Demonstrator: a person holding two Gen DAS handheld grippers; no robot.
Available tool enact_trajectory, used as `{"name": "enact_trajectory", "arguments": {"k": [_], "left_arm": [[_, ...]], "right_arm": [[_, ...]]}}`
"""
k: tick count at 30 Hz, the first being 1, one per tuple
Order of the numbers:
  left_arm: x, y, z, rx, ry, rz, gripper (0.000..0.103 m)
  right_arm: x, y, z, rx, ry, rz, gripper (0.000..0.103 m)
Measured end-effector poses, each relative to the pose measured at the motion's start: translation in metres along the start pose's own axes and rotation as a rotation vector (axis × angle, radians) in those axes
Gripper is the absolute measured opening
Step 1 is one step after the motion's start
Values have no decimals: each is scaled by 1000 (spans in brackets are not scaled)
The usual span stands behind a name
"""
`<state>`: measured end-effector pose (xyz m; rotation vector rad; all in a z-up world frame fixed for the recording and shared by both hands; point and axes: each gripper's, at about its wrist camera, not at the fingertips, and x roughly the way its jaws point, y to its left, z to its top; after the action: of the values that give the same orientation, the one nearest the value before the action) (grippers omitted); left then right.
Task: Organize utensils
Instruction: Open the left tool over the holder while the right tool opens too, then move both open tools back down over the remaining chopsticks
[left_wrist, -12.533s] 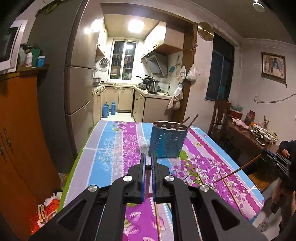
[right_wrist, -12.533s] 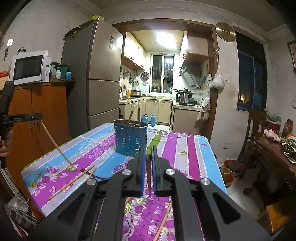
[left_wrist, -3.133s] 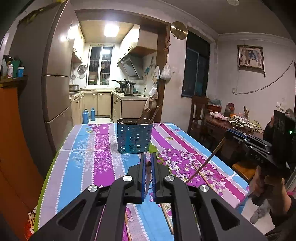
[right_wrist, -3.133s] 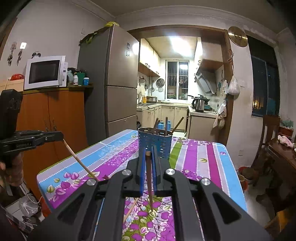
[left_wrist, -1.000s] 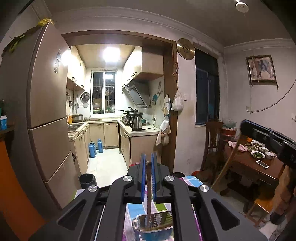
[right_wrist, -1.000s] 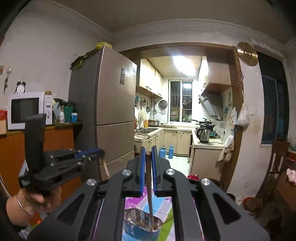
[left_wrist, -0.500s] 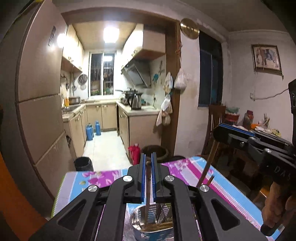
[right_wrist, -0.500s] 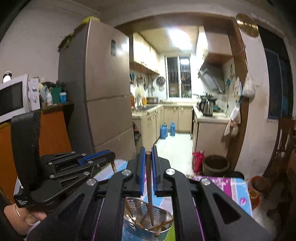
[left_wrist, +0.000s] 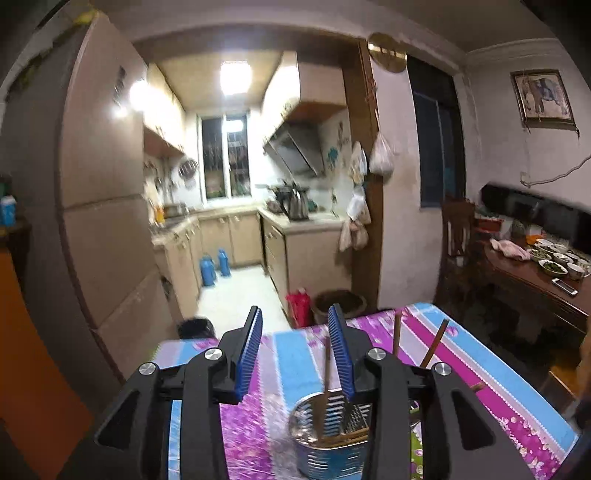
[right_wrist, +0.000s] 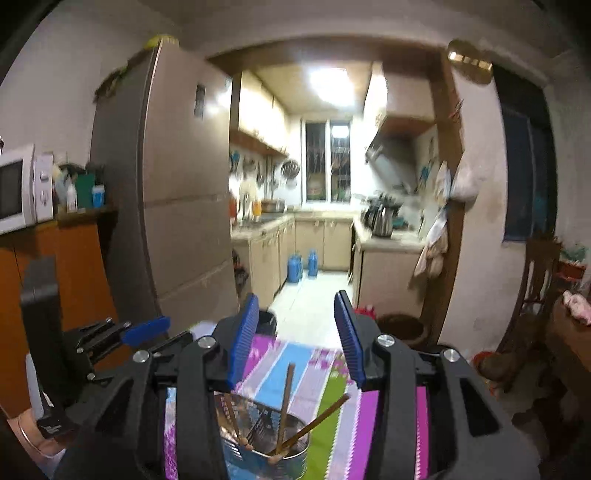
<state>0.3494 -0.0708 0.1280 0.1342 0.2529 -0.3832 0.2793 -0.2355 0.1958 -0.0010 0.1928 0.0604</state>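
Note:
A blue perforated utensil holder (left_wrist: 332, 439) (right_wrist: 266, 443) stands on the flowered tablecloth (left_wrist: 295, 354), right below both grippers. Several wooden chopsticks (right_wrist: 284, 402) (left_wrist: 397, 332) stand loose in it and lean against its rim. My left gripper (left_wrist: 295, 350) is open and empty just above the holder's left side. My right gripper (right_wrist: 295, 336) is open and empty above the holder. The left gripper also shows at the left edge of the right wrist view (right_wrist: 110, 336).
A tall fridge (right_wrist: 166, 203) and an orange cabinet with a microwave (right_wrist: 14, 188) stand at the left. The kitchen doorway lies straight ahead. A wooden chair (left_wrist: 458, 236) and a dark side table with bowls (left_wrist: 543, 273) stand at the right.
Both grippers have opened and let go of their chopsticks, which now stand in the holder. Both grippers have shifted slightly over the holder.

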Motion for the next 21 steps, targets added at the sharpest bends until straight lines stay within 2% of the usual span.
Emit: {"name": "enact_trajectory", "arguments": {"k": [2, 5, 7, 8, 10, 12, 14, 15, 17, 18, 21], "left_arm": [[-23, 0, 3, 18, -46, 28, 38], [-51, -3, 7, 28, -89, 49, 43], [-71, -7, 8, 46, -123, 93, 52], [-79, -9, 8, 54, -134, 100, 55], [-103, -15, 4, 72, -169, 113, 69], [-124, -21, 0, 84, -198, 126, 74], [-151, -27, -5, 88, -234, 143, 85], [-162, -28, -7, 81, -243, 154, 97], [-190, -29, -14, 61, -281, 176, 100], [-206, -30, -21, 60, -294, 157, 100], [-234, -29, -37, 58, -246, 105, 100]], "right_arm": [[-23, -3, 6, -4, -34, -18, 43], [-59, -5, 7, -15, -79, -50, 63], [-86, -4, 1, -29, -97, -63, 72], [-97, -3, -2, -30, -107, -67, 82], [-127, -3, -12, -20, -144, -79, 96], [-151, -3, -22, -2, -168, -99, 98], [-171, -5, -31, 23, -173, -114, 98], [-180, -5, -36, 29, -166, -119, 98], [-201, -4, -48, 34, -153, -140, 98], [-210, -2, -54, 33, -152, -148, 98], [-243, 2, -74, 17, -158, -170, 98]]}}
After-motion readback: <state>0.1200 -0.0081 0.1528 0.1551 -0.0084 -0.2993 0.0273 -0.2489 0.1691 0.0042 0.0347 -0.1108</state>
